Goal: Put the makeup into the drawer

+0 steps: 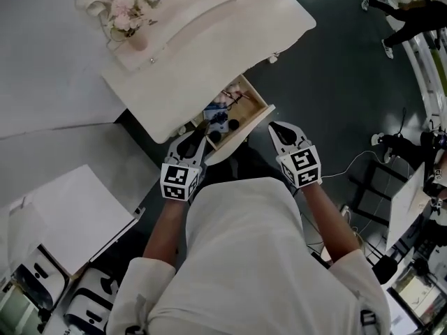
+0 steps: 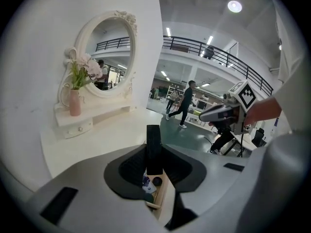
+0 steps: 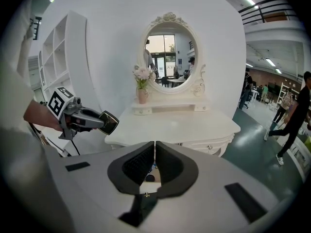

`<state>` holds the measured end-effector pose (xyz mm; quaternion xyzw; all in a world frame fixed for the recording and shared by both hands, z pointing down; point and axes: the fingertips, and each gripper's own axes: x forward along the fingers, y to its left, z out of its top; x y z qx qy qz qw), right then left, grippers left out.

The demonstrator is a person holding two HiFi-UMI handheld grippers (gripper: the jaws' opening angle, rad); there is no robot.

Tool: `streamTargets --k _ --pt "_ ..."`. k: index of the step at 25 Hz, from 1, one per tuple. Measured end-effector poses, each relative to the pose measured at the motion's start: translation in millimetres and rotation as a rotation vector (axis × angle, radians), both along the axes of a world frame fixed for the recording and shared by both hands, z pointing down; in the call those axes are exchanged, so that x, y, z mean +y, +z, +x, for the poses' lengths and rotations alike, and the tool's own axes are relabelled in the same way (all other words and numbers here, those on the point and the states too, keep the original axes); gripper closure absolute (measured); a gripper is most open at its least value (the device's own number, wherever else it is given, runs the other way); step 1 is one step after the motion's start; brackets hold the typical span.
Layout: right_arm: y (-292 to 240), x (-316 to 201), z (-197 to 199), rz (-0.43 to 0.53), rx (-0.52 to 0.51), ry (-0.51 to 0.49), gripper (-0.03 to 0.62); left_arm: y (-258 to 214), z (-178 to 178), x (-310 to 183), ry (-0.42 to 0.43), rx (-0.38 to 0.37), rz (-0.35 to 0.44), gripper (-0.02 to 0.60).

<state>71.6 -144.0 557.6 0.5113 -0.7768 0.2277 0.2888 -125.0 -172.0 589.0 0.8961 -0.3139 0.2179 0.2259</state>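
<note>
The white dressing table (image 1: 209, 40) has its wooden drawer (image 1: 251, 98) pulled out, with several small makeup items (image 1: 218, 117) inside. My left gripper (image 1: 198, 139) hangs just over the drawer's near end, shut on a black, flat, stick-shaped makeup case (image 2: 154, 147). Between the jaws of this left gripper (image 2: 154, 154) the drawer (image 2: 163, 191) shows below the case. The right gripper (image 1: 275, 128) hovers beside the drawer's front panel, shut with nothing in it. In the right gripper view the right gripper (image 3: 154, 152) has its pads together, and the left gripper (image 3: 80, 119) carries the case (image 3: 109, 123).
An oval mirror (image 3: 169, 52) and a pink vase of flowers (image 3: 142, 93) stand on the table's raised shelf at the back. White boxes (image 1: 63, 215) lie on the floor at the left. People walk on the dark floor (image 1: 349, 82) to the right, where cables lie.
</note>
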Motion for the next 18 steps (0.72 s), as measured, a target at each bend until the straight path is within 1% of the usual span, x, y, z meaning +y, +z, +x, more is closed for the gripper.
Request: streamTargets --k 5,9,11,13,18 --pt "13.9 -5.7 10.7 -0.033 0.004 -0.026 0.565 15.5 19.2 -1.2 0.016 -0.014 -0.040 0.482" --pt "26.4 -12.1 21.5 -0.070 -0.006 -0.051 0.565 30.1 35.9 -3.1 0.004 -0.026 -0.078 0.482" --pt "32.8 -14.7 24.5 -0.089 -0.012 -0.064 0.565 38.4 45.5 -3.6 0.006 -0.041 -0.084 0.482" --pt "40.3 -16.1 25.6 -0.107 -0.019 -0.084 0.565 47.0 55.9 -3.7 0.012 -0.056 -0.089 0.482" --pt "63.9 -18.0 29.5 -0.165 -0.027 -0.141 0.565 69.5 77.2 -5.0 0.012 -0.076 -0.128 0.482"
